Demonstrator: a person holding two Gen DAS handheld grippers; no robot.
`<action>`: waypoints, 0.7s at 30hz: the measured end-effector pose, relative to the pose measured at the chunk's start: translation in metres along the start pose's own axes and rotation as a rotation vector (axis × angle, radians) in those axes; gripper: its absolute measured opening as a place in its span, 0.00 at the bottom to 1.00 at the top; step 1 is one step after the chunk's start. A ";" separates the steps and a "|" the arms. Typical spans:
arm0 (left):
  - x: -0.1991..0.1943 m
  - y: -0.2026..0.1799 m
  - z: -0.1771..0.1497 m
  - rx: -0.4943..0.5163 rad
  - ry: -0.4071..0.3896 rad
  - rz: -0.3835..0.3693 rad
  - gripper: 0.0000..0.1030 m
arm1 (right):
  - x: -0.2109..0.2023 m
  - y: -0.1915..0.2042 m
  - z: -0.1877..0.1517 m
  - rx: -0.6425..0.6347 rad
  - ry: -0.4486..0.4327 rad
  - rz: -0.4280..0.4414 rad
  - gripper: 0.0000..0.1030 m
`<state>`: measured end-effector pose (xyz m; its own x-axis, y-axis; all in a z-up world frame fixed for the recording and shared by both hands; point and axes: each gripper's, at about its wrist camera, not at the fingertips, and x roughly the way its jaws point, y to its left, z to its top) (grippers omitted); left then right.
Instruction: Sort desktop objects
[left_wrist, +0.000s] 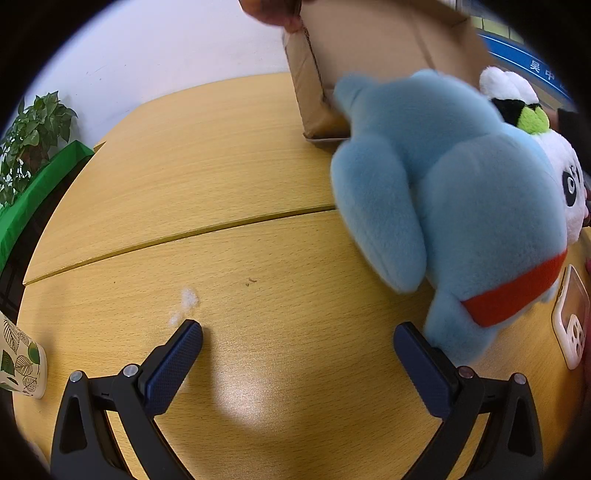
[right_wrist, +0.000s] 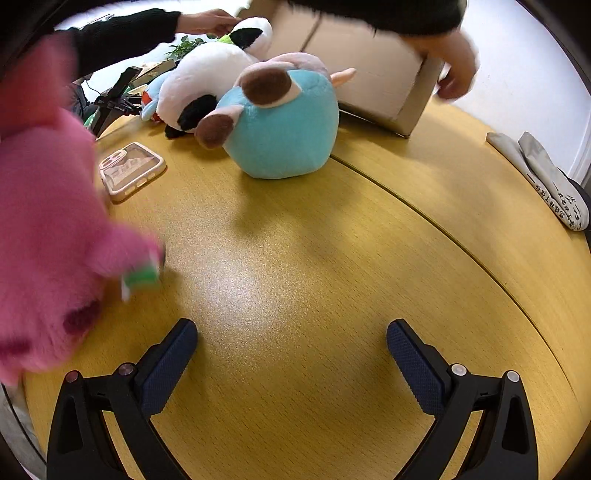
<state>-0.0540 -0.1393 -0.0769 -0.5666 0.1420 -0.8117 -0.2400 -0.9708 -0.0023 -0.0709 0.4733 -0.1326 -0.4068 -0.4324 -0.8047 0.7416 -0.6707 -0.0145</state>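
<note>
In the left wrist view a light blue plush toy (left_wrist: 461, 206) with a red band lies on the wooden table (left_wrist: 207, 177), with a panda plush (left_wrist: 561, 173) behind it. My left gripper (left_wrist: 297, 332) is open and empty; its right finger (left_wrist: 421, 354) is close to the blue plush. In the right wrist view a round teal plush (right_wrist: 280, 129), the panda plush (right_wrist: 207, 81) and a blurred pink plush (right_wrist: 48, 221) at the left are on the table. My right gripper (right_wrist: 291, 330) is open and empty over bare tabletop.
A cardboard box (left_wrist: 369, 55) stands at the back; a hand (right_wrist: 454, 70) holds it. Another hand (right_wrist: 207, 22) touches the panda. A phone case (right_wrist: 129, 170) lies at the left. Grey socks (right_wrist: 546, 181) lie at the right edge. A patterned cup (left_wrist: 22, 362) and a plant (left_wrist: 33, 129) are at the left.
</note>
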 end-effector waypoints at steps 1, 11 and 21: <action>0.001 0.000 0.000 0.000 0.000 0.000 1.00 | 0.000 0.000 0.001 0.000 0.000 0.000 1.00; 0.008 0.004 0.006 0.000 0.001 0.000 1.00 | 0.000 0.002 0.003 -0.001 0.000 -0.002 1.00; 0.017 0.009 0.013 0.002 0.003 0.002 1.00 | 0.000 0.001 0.003 -0.001 -0.001 -0.003 1.00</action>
<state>-0.0761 -0.1434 -0.0835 -0.5646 0.1397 -0.8135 -0.2408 -0.9706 0.0005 -0.0713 0.4711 -0.1307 -0.4094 -0.4310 -0.8041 0.7412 -0.6711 -0.0177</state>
